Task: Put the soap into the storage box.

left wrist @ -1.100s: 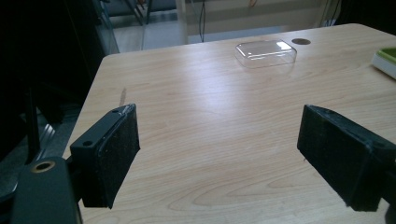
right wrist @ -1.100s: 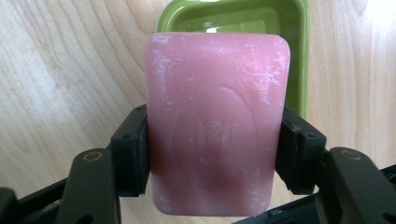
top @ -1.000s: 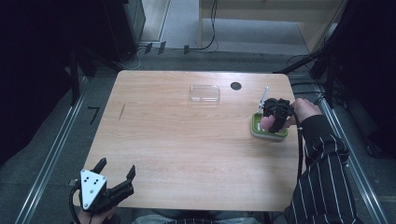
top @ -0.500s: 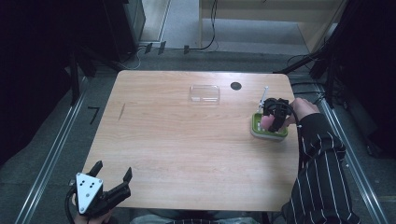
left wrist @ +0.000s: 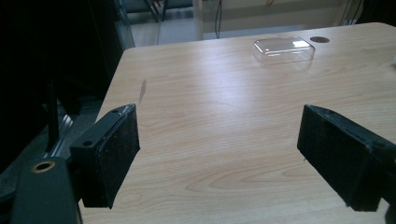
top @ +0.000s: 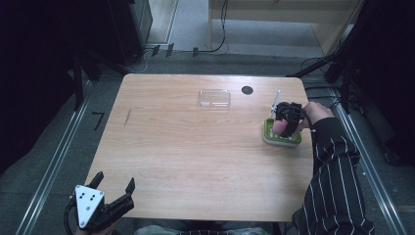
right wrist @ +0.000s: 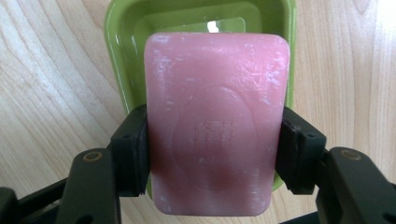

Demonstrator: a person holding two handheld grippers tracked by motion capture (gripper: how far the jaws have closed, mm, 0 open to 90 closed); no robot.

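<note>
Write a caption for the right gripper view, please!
Right gripper shut on a pink soap bar above a green soap dish.

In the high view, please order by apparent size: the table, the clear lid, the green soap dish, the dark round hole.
1. table
2. green soap dish and clear lid: look about alike, and the right gripper partly covers the dish
3. dark round hole

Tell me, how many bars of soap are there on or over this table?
1. The pink soap bar is clamped between the right gripper jaws, directly over the green soap dish near the table's right edge. The clear lid looks empty.
</note>
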